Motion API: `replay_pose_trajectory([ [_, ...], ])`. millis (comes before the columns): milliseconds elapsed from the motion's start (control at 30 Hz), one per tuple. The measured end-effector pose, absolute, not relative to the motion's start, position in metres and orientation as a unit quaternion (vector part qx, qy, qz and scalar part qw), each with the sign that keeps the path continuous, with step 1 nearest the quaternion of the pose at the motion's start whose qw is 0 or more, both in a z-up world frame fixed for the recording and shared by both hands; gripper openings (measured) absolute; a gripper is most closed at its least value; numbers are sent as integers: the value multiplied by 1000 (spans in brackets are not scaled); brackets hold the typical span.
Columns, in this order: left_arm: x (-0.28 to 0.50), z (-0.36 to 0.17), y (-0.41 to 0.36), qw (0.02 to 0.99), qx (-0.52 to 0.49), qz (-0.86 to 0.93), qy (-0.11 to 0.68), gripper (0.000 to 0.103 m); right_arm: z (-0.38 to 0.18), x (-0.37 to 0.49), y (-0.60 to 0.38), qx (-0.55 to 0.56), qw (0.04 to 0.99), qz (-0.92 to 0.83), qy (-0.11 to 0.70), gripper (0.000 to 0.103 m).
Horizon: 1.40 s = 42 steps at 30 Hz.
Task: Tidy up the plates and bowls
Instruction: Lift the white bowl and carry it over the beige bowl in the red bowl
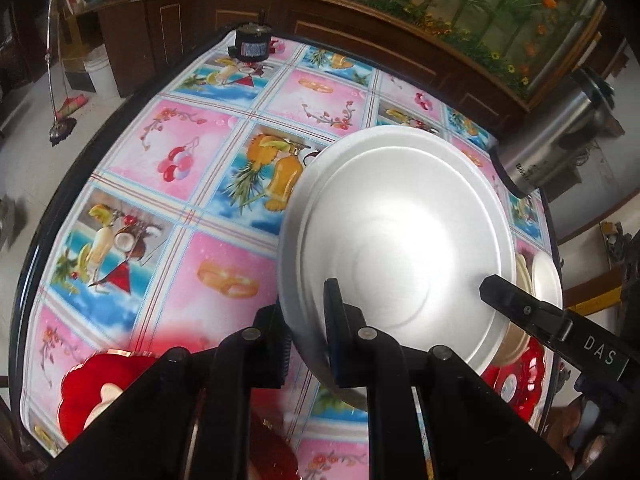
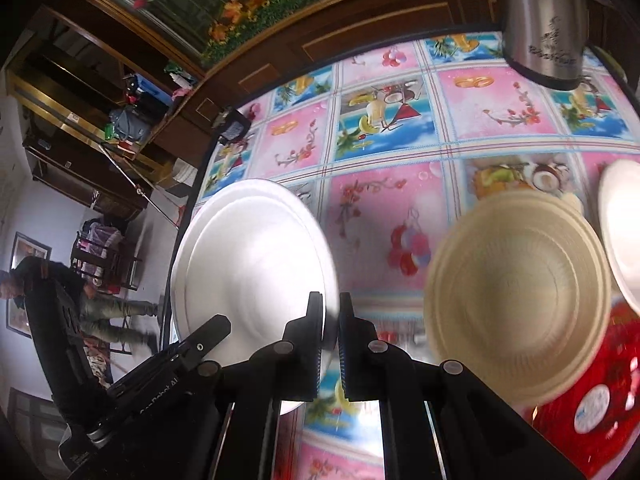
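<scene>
A large white plate (image 1: 400, 240) hangs tilted above the table, held from both sides. My left gripper (image 1: 306, 312) is shut on its near left rim, one finger over the rim and one under. My right gripper (image 2: 330, 304) is shut on the opposite rim of the same plate (image 2: 252, 260). Each gripper shows in the other's view: the right gripper (image 1: 500, 288) at the plate's right edge, the left gripper (image 2: 216, 328) at its lower left. A cream ribbed bowl (image 2: 516, 300) stands on a red plate (image 2: 592, 400), with a white bowl (image 2: 624, 232) beside it.
A steel kettle (image 2: 544, 20) stands at the far right of the table, a small black device (image 1: 252, 44) at its far edge. Another red dish (image 1: 92, 384) lies near the front left. A fruit-patterned cloth (image 1: 200, 208) covers the table. A person (image 2: 100, 308) walks in the room beyond.
</scene>
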<state>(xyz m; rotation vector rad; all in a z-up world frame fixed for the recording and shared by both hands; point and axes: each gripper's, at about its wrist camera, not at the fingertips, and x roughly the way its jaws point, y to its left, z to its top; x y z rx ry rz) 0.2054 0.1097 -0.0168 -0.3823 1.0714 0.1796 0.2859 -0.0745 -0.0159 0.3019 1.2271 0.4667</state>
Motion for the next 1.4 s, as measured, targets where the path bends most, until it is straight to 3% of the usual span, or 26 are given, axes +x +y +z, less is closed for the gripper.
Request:
replay_pose_trajectory([
  [800, 86, -11, 39, 879, -108, 46, 461, 12, 1, 117, -155, 182, 822, 204, 500, 7],
  [1400, 11, -6, 80, 895, -117, 106, 416, 13, 7, 69, -113, 150, 825, 249, 485, 7],
])
